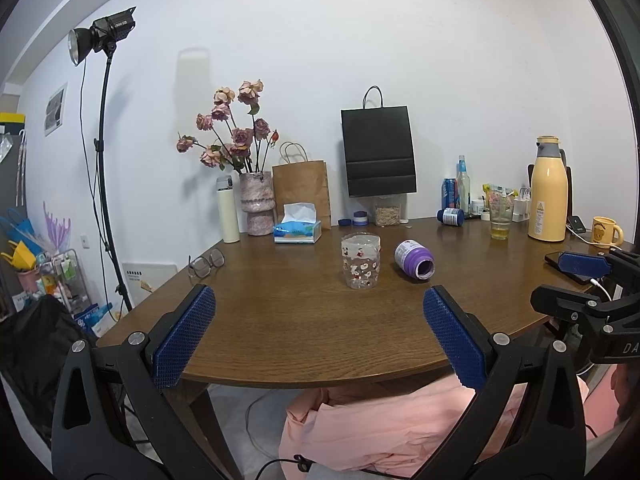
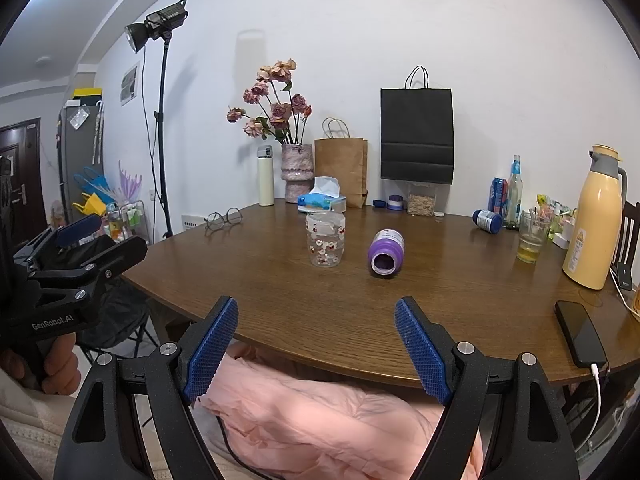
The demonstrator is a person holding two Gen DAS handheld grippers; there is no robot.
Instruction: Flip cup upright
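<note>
A purple cup [image 1: 414, 259] lies on its side mid-table, its open mouth turned toward me; the right wrist view also shows this purple cup [image 2: 386, 253]. Just left of it stands a clear plastic cup [image 1: 360, 261] printed with small cartoon figures, seen again as the clear cup [image 2: 325, 240]. My left gripper [image 1: 319, 300] is open over the table's front edge, short of both cups. My right gripper [image 2: 317, 308] is open too, with nothing between its fingers, and is also held back at the front edge.
The brown round table [image 1: 280, 320] carries glasses [image 1: 206, 263], a tissue box [image 1: 297, 230], a flower vase [image 1: 256, 204], paper bags, a blue bottle [image 1: 451, 216] on its side, a drinking glass [image 2: 530, 236], a yellow thermos [image 2: 596, 220] and a charging phone [image 2: 580, 332]. Pink cloth [image 2: 320, 420] lies below the front edge.
</note>
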